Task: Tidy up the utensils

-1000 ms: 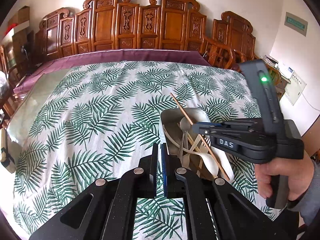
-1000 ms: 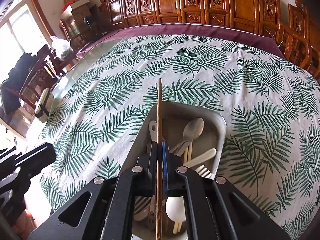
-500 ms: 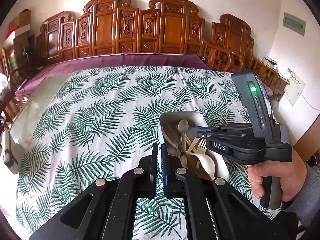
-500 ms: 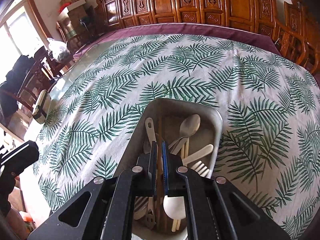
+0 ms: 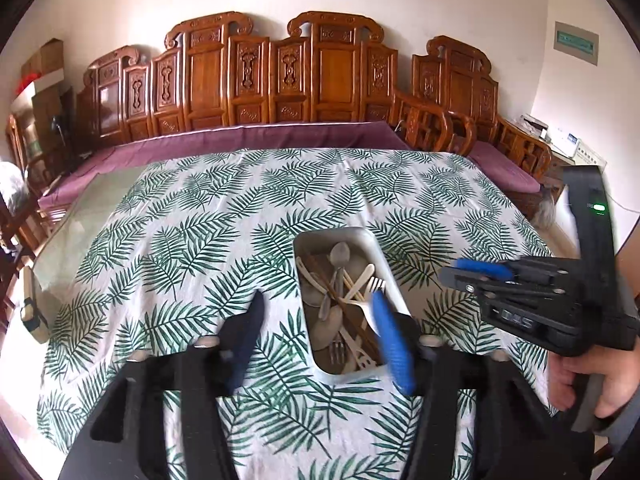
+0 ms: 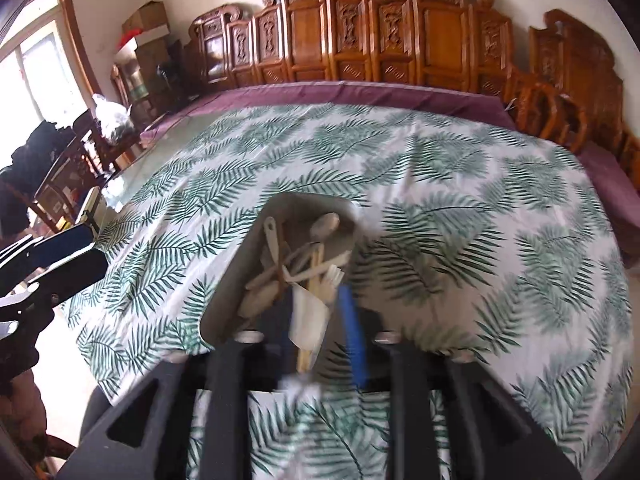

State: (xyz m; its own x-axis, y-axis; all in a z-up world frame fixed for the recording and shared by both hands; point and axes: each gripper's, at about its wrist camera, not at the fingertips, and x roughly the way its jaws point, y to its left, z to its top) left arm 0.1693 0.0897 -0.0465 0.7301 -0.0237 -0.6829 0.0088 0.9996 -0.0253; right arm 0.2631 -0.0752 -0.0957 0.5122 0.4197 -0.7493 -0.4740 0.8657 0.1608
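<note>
— Grippers first: how do they stand?

— Left gripper point(image 5: 320, 332) has just been opening; its jaws are wide apart, nothing between them, only tablecloth point(image 5: 180, 248) and the near end of the tray point(image 5: 382, 266) showing through the gap. Right gripper point(image 6: 320, 328) has also just been opening, to a narrower gap, and its view is blurred. A pale spoon bowl shows in that gap, but the pads do not seem to press on it.

— Where are the utensils point(image 5: 344, 300)?

— All heaped in the tray: spoons, forks, brown chopsticks, crossing one another. The tray lies on the leaf-print cloth, just beyond both grippers.

— And the person?

— A hand point(image 5: 588, 380) grips the right tool's handle, right of the tray.

— Farther back?

— Carved wooden chairs point(image 5: 280, 76) along the wall.
</note>
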